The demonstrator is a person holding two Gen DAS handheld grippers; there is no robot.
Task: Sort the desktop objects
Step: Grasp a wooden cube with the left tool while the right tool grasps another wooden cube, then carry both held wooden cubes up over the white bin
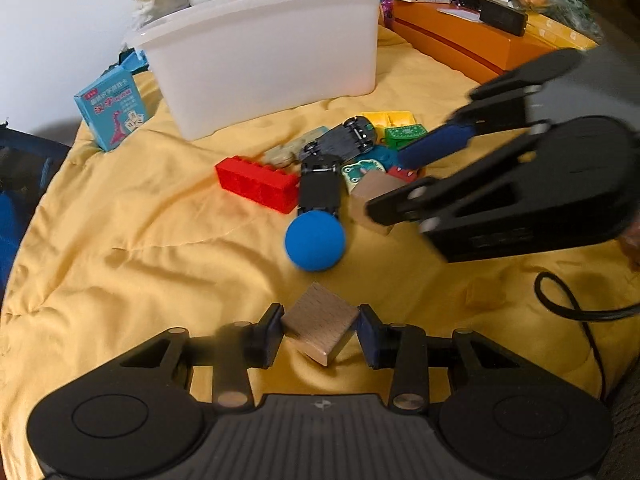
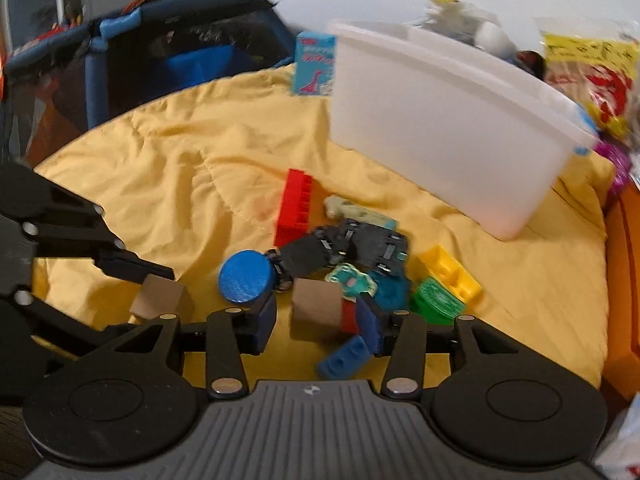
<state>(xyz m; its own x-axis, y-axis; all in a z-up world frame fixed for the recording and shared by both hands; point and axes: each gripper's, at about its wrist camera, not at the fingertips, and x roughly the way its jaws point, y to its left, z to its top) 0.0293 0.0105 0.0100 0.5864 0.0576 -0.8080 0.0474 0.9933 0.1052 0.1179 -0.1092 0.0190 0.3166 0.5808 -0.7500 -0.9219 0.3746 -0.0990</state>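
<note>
A wooden cube (image 1: 320,324) sits corner-on between the pads of my left gripper (image 1: 320,326), both pads touching its corners on the yellow cloth. The right wrist view shows the same cube (image 2: 160,298) in the left gripper (image 2: 154,300). A second wooden cube (image 2: 316,308) stands between the fingers of my right gripper (image 2: 316,320), which is open with a gap on the cube's left. From the left wrist, the right gripper (image 1: 386,184) straddles that cube (image 1: 372,196). A blue ball (image 1: 315,242) lies between the two cubes.
A toy pile holds a red brick (image 1: 256,184), black cars (image 1: 320,190), a yellow brick (image 2: 450,276), a green piece (image 2: 436,300) and a small blue brick (image 2: 344,356). Behind stand a white bin (image 1: 264,60), a blue card box (image 1: 112,114) and an orange box (image 1: 460,40). A black cable (image 1: 568,304) lies right.
</note>
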